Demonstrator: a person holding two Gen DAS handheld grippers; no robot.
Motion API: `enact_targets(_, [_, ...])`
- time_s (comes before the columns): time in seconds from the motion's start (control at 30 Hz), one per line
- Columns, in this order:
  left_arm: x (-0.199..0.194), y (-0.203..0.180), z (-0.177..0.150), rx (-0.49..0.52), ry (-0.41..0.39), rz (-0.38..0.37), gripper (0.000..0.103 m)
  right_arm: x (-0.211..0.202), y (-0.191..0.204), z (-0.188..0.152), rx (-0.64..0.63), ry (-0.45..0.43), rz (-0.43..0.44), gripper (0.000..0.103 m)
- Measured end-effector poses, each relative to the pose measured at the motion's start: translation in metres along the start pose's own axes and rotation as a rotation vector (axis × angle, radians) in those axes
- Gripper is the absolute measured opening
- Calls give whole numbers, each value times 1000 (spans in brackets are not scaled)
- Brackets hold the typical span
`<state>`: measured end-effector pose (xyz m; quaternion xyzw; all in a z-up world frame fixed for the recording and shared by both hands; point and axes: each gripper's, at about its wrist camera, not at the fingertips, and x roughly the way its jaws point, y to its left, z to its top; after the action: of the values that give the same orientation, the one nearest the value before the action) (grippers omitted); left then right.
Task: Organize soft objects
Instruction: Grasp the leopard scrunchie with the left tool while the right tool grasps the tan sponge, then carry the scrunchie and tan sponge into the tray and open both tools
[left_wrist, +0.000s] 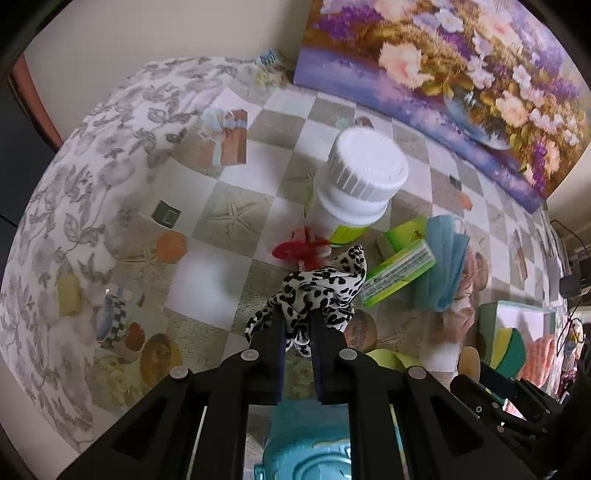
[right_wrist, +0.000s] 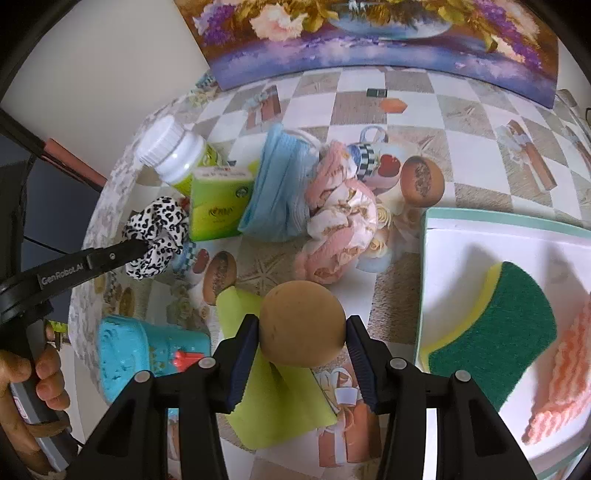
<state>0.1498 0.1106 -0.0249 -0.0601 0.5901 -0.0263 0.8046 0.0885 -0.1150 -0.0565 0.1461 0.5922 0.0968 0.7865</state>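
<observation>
Tray to the right of my right gripper.
Right fingers pinch the tan ball; left gripper fingers, farther off, pinch the leopard-print scrunchie.

Left tongs clamped on leopard-print scrunchie; white-capped bottle and red clip beyond.

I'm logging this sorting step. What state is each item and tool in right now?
Left tool: shut on leopard scrunchie.
Right tool: shut on tan ball.
White bottle: capped, upright.
White tray: holds green sponge and pink knitted cloth.
Blue masks: stacked on table.
</observation>
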Motion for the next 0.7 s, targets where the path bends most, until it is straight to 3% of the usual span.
enact_targets(0.33, [-76,-24,-7,5,-190,11,12,-48,2,3,6,-99,14,51])
enact_targets(0.7, [-151,-84,-19,87,-386,-46,12,-129,-16,2,36,-280,-39,51])
